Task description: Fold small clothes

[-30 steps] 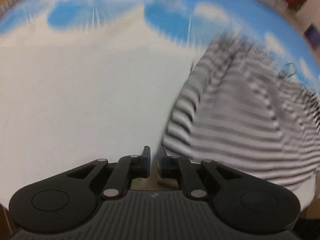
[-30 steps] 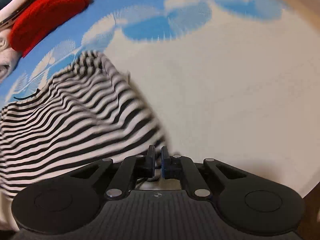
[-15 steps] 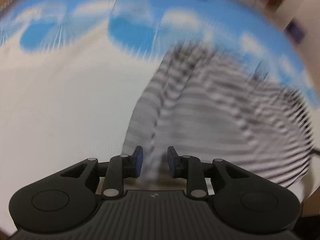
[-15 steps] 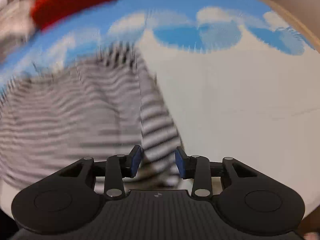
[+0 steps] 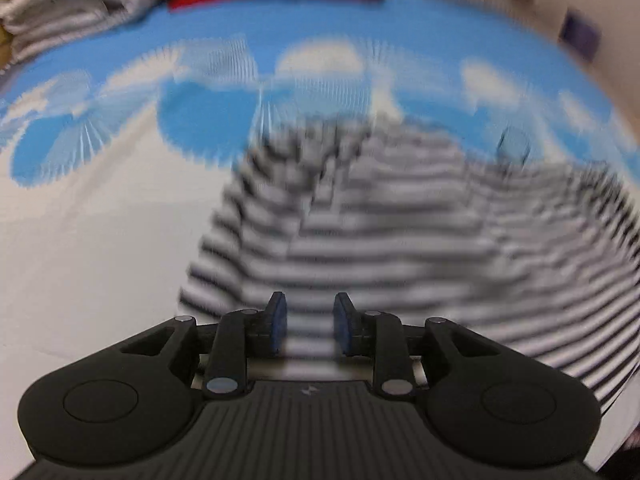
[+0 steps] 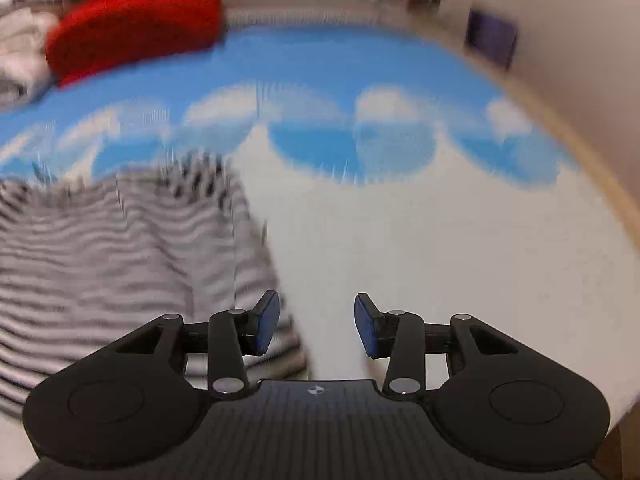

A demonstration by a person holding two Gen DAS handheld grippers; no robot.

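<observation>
Both the left gripper [image 5: 308, 322] and right gripper [image 6: 316, 324] gape, holding nothing; the striped garment [image 5: 400, 248] lies flat on the cloud-print mat [image 5: 100, 240]. Blur suggests haste, risking grabbing 1 layer only.

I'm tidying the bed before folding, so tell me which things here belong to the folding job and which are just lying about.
For the job:
striped garment
left hand-held gripper, open
right hand-held gripper, open

Lying about:
red cushion
pile of pale laundry
blue-and-white cloud-print sheet
</observation>
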